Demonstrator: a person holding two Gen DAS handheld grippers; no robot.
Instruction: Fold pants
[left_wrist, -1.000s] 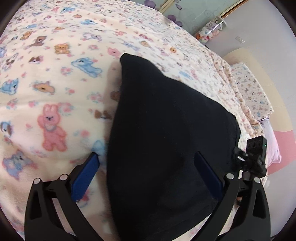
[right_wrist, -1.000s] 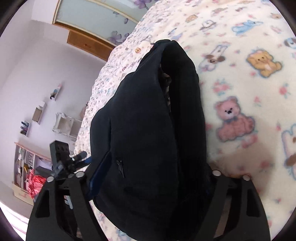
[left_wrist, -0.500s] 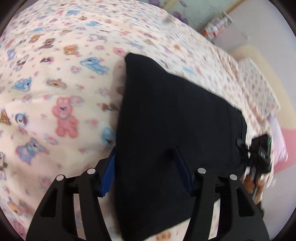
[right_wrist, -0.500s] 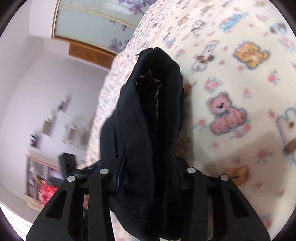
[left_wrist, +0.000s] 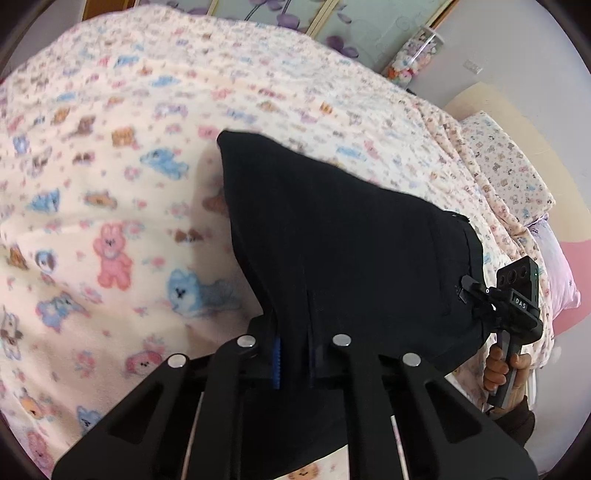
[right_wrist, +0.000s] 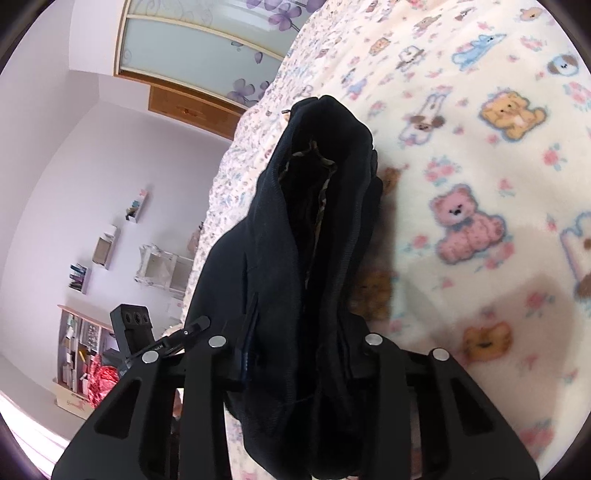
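Observation:
The black pants (left_wrist: 343, 251) lie folded on the bed's teddy-print blanket (left_wrist: 110, 184). My left gripper (left_wrist: 293, 360) is shut on the near edge of the pants and the cloth is pinched between its fingers. My right gripper (right_wrist: 295, 354) is shut on the other end of the same edge; in the right wrist view the pants (right_wrist: 317, 206) bunch into upright folds with a patterned lining showing. The right gripper also shows in the left wrist view (left_wrist: 513, 306), held by a hand. The left gripper also shows in the right wrist view (right_wrist: 133, 325).
A pillow (left_wrist: 506, 162) and a pink cushion (left_wrist: 557, 273) lie at the bed's right end. A wardrobe with floral glass doors (right_wrist: 195, 55) stands behind the bed. Shelves and a cluttered desk (right_wrist: 77, 354) line the wall to the left.
Both grippers have gone from open around the pants' edge to shut on it. The edge has gathered into folds and lifted slightly.

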